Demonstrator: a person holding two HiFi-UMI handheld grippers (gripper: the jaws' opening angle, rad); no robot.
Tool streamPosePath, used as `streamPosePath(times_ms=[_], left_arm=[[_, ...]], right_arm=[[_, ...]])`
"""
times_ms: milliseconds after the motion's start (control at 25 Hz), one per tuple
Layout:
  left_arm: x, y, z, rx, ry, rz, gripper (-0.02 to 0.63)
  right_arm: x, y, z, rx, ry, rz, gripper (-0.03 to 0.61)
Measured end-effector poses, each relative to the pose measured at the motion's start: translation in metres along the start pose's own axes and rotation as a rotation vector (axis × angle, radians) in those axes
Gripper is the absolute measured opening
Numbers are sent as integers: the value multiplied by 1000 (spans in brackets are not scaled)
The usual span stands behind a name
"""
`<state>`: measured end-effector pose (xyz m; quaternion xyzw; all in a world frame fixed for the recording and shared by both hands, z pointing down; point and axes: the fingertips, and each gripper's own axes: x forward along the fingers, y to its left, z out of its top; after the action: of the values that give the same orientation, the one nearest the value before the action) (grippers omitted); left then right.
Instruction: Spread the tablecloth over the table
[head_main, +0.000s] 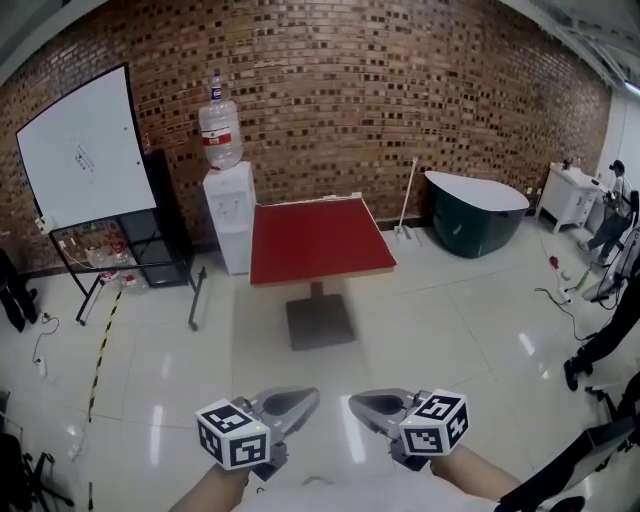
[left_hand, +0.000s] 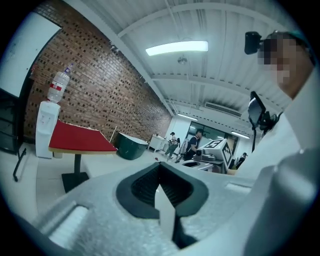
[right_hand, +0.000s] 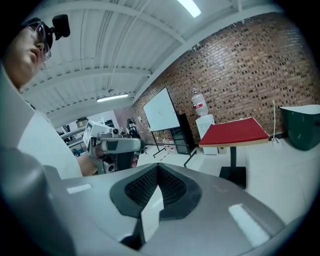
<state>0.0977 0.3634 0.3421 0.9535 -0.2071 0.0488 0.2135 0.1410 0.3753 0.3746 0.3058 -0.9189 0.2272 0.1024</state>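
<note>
The red square table (head_main: 318, 240) on a single dark pedestal stands well ahead of me, near the brick wall; it also shows in the left gripper view (left_hand: 80, 137) and the right gripper view (right_hand: 235, 132). Both grippers are low in the head view, side by side and far short of the table. My left gripper (head_main: 288, 404) is shut, with a thin white edge of the tablecloth (left_hand: 165, 212) pinched in its jaws. My right gripper (head_main: 378, 406) is shut on another white edge of the tablecloth (right_hand: 151, 212). A white strip of cloth (head_main: 330, 496) shows between my forearms.
A water dispenser (head_main: 230, 215) with a bottle stands at the table's left corner, a whiteboard (head_main: 88, 150) and a black shelf (head_main: 150, 240) further left. A dark green tub (head_main: 475, 212) and a white cabinet (head_main: 568, 195) are to the right, with people at the right edge.
</note>
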Motion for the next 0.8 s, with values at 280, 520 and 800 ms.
streamPosePath(times_ms=[280, 520, 800], left_arm=[[-2, -63, -34, 12, 23, 39, 2], [-19, -106, -44, 33, 0, 51, 2], [-31, -135, -58, 61, -19, 58, 2]], right_arm=[[-45, 38, -39, 4, -8, 33, 0], [-77, 74, -40, 6, -45, 84, 0], [-98, 93, -61, 3, -68, 78, 0]])
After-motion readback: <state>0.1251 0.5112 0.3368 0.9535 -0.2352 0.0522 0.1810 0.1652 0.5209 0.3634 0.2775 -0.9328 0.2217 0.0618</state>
